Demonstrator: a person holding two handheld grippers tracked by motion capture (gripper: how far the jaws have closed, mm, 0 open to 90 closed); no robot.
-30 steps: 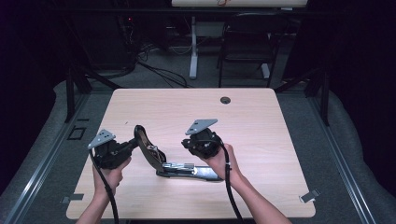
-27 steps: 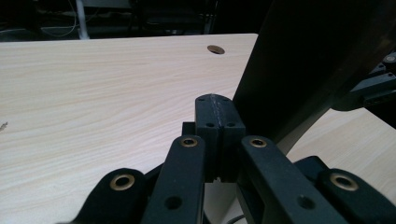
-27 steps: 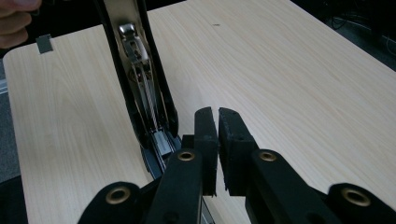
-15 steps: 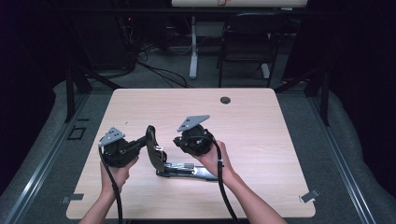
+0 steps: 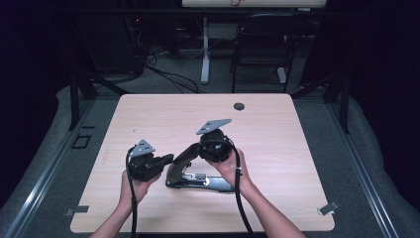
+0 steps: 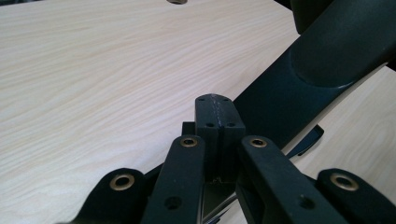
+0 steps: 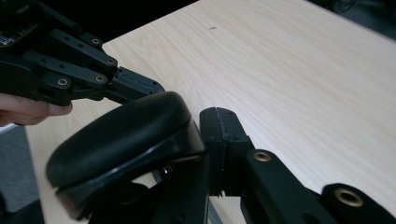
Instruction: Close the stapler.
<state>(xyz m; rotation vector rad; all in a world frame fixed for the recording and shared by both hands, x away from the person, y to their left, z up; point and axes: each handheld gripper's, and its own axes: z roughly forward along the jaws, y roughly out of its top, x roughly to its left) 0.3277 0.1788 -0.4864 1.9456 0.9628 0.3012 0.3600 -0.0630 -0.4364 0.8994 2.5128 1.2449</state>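
A black stapler lies on the table's near middle, its silver base (image 5: 208,182) flat and its padded handle (image 5: 185,153) raised at a slant. My left gripper (image 5: 168,158) is shut, its tip against the handle's left end (image 6: 327,60), with nothing between the jaws (image 6: 215,116). My right gripper (image 5: 199,148) is shut as well; its jaws have just been closing, and nothing is between them. Its tip (image 7: 218,122) lies alongside the handle's pad (image 7: 121,140). The left gripper (image 7: 152,88) shows beyond that pad.
The light wooden table (image 5: 297,148) has a round cable hole (image 5: 239,106) near its far edge. Black cables trail from both grippers toward the near edge. Chairs and stands sit on the dark floor beyond the table.
My left gripper has moved right, in against the stapler's handle. The raised handle has swung from leaning left to slanting up toward the right gripper. The right hand has barely shifted.
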